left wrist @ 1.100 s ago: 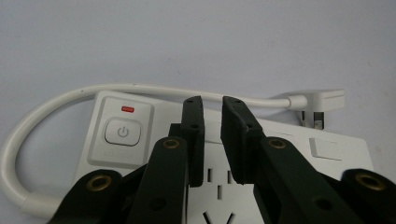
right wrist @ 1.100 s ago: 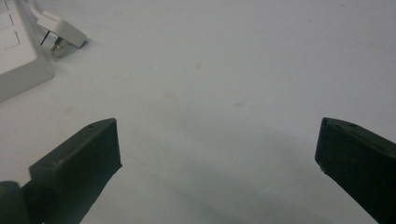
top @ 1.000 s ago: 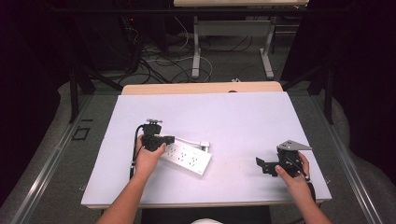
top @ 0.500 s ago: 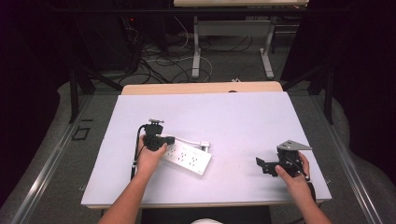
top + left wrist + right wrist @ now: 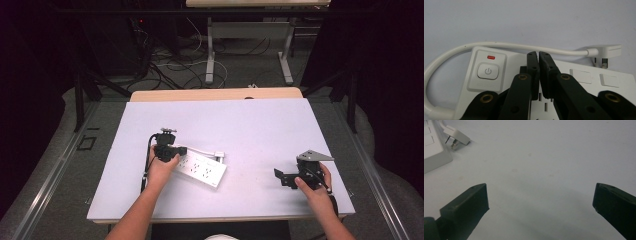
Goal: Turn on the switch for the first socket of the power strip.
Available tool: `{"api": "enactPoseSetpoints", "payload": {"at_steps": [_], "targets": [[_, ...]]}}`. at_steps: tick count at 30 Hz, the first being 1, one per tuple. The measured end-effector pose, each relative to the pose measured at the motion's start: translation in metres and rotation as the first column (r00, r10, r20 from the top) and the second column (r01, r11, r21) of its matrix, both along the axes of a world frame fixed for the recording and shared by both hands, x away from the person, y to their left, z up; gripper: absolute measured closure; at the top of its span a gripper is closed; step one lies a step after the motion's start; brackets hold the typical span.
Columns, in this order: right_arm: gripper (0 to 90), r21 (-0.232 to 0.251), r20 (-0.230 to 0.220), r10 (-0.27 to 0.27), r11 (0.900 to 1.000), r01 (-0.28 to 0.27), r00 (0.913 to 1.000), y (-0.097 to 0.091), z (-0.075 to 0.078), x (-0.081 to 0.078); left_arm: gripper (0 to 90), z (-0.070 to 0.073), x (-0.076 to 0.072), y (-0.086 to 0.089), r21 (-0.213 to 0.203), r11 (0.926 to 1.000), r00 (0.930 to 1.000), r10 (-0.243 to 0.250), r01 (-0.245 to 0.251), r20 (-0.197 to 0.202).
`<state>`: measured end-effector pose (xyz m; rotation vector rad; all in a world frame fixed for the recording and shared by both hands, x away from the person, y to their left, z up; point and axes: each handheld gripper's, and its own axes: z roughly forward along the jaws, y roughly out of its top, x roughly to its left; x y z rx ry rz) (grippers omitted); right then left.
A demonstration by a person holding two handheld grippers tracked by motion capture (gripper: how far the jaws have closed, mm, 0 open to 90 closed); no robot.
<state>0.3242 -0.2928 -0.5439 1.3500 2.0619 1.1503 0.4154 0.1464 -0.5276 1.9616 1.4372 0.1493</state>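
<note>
hovering right over the white power strip (image 5: 499,82), the left gripper (image 5: 539,56) has its jaws pressed together, nothing pinched between them; they have just been closing. the strip lies flat on the pale table (image 5: 260,125), left of the middle, its red light (image 5: 491,57) glowing above the power button (image 5: 488,71). its white cord (image 5: 506,46) loops round to the plug (image 5: 607,50), which rests on the table beside the strip. over on the right, the right gripper (image 5: 540,200) sits low above bare table with its 2 jaws spread wide, well apart from the strip. against 1 second ago, both hands and the strip sit in the same spots.
</note>
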Motion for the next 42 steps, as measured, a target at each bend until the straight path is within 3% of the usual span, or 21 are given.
{"api": "enactPoseSetpoints", "payload": {"at_steps": [42], "targets": [[0.0,0.004,0.0,0.002,1.0,-0.002,1.0,-0.0004,0.0001,0.0005,90.0,-0.0026,-0.0018,-0.0013,0.027,0.9996,0.9995,-0.001,0.001,0.031]]}}
